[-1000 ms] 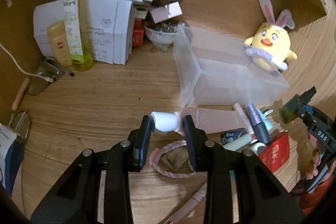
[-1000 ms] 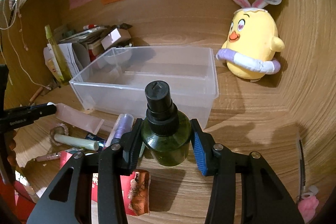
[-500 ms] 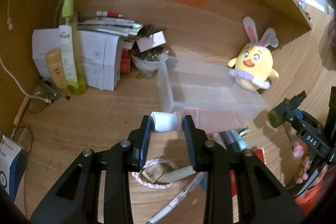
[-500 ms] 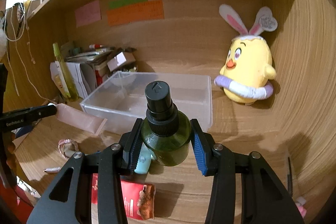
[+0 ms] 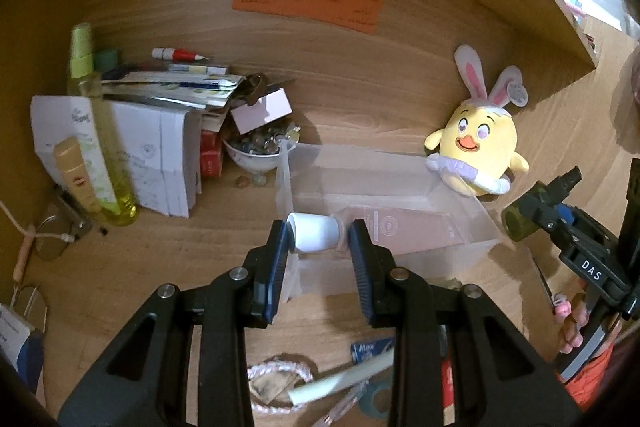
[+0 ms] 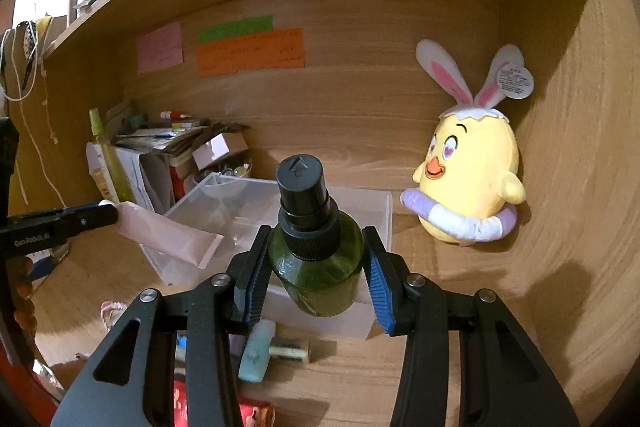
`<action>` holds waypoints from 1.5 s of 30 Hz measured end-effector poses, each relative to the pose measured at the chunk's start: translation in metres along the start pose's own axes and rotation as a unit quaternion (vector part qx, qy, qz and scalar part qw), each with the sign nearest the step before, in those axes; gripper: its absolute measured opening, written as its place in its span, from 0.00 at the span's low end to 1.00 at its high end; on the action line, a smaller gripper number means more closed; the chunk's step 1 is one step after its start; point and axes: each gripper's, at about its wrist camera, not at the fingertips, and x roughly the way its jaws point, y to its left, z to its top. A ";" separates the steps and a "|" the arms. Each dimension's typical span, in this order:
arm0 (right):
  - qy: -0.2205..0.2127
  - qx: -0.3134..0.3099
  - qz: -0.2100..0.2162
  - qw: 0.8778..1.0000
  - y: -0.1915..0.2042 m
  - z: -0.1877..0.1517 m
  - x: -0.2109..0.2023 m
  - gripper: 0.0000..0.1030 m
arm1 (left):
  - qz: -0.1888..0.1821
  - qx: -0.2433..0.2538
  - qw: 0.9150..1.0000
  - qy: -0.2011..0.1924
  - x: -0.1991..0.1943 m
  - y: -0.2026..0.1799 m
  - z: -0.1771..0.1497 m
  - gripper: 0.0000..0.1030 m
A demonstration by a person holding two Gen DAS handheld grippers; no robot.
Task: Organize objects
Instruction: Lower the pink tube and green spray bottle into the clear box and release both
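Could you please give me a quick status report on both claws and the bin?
Left claw shut on pink tube, over clear bin. Right claw shut on green spray bottle, short of bin. Nothing blocking.

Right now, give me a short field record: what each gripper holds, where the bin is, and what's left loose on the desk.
left gripper: shut on pink tube, held by its white cap, tube over the bin's near corner
right gripper: shut on green bottle, upright, black pump up
bin: clear, nothing seen inside
plush chick: right of bin
loose items: teal piece, red packet, braided loop
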 end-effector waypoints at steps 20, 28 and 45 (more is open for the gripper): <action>0.062 -0.045 -0.001 0.997 -0.004 0.015 0.077 0.39 | 0.014 0.038 0.997 0.058 0.072 -0.019 0.011 0.30; 0.099 -0.047 0.007 0.994 -0.004 0.003 0.103 0.39 | 0.023 0.058 0.995 0.083 0.095 -0.024 0.009 0.30; 0.132 -0.079 0.001 0.988 0.006 -0.012 0.123 0.39 | 0.022 0.084 0.990 0.107 0.110 -0.034 0.004 0.25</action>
